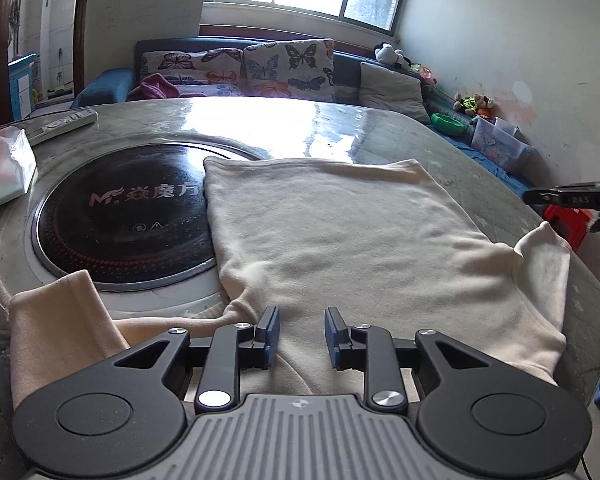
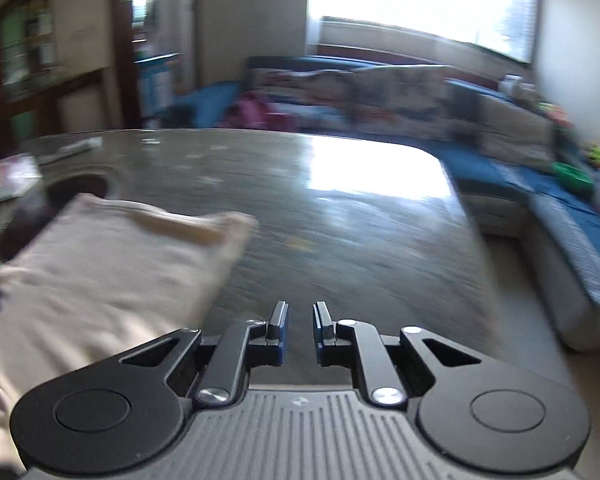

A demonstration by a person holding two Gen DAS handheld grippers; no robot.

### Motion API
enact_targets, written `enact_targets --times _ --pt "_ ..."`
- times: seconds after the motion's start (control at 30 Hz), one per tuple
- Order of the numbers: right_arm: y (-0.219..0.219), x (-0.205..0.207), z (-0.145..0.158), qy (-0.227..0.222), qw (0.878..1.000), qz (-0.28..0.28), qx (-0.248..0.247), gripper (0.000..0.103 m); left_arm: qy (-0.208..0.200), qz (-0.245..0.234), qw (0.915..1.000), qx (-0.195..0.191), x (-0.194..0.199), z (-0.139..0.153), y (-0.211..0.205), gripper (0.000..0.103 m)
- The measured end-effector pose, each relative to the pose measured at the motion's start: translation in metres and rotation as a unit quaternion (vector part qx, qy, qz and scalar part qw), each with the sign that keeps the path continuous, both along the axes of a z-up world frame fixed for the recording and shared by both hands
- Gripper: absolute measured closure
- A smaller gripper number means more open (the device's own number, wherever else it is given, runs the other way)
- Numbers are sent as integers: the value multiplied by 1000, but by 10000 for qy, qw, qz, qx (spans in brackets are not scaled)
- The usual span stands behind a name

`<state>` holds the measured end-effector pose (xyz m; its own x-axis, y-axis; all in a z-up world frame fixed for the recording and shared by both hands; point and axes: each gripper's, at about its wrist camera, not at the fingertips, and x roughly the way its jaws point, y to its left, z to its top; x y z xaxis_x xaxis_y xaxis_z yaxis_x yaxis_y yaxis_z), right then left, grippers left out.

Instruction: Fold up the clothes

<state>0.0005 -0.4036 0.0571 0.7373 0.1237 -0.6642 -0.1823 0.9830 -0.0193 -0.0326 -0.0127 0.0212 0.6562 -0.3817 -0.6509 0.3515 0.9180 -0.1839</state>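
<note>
Tabletop (image 1: 400,128) bears cream garment (image 1: 340,232) (sleeves splayed).

1. You have one cream garment (image 1: 340,232) spread on the table.
2. You hold two grippers: the left gripper (image 1: 302,338) and the right gripper (image 2: 301,332), each with two fingers parted.
3. One round black cooktop (image 1: 120,216) sits in the one table (image 1: 400,128).
4. One tissue pack (image 1: 4,168) and one remote control (image 1: 66,122) lie at the far left.
5. Two butterfly-print cushions (image 1: 288,68) and one grey cushion (image 1: 392,86) rest on the sofa.
6. One panda toy (image 1: 390,54) sits on the sofa back.
</note>
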Motion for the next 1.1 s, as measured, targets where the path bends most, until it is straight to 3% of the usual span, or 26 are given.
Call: enact_targets --times 0.27,0.4,0.53,0.67,0.8,0.93,0.97,1.0,1.1 --pt "58 74 -20 344 9970 691 -17 92 -179 446 9988 61 -10 17 26 74" --pt "67 102 -39 491 9970 595 -109 92 -278 781 9963 233 -17 22 47 74" --pt "67 117 -42 425 9984 366 -81 92 -324 1032 9929 497 -25 23 63 67" --pt "72 111 -33 249 9984 448 -237 88 -331 1027 9920 654 -30 17 67 58" --pt "85 83 -9 2 9957 884 -280 83 -300 899 9920 838 -29 8 60 57" --pt "103 49 8 -148 9905 1325 -331 70 -379 817 9893 1145 -31 -1 51 58" --pt "110 36 11 -187 9880 1495 -324 70 -425 821 9891 1149 -32 -2 51 62" --pt "116 25 14 -216 9856 1645 -316 70 -465 836 9889 1133 -32 -1 52 76" --pt "132 0 15 -187 9800 1963 -255 70 -609 929 9879 1084 -35 1 57 94"
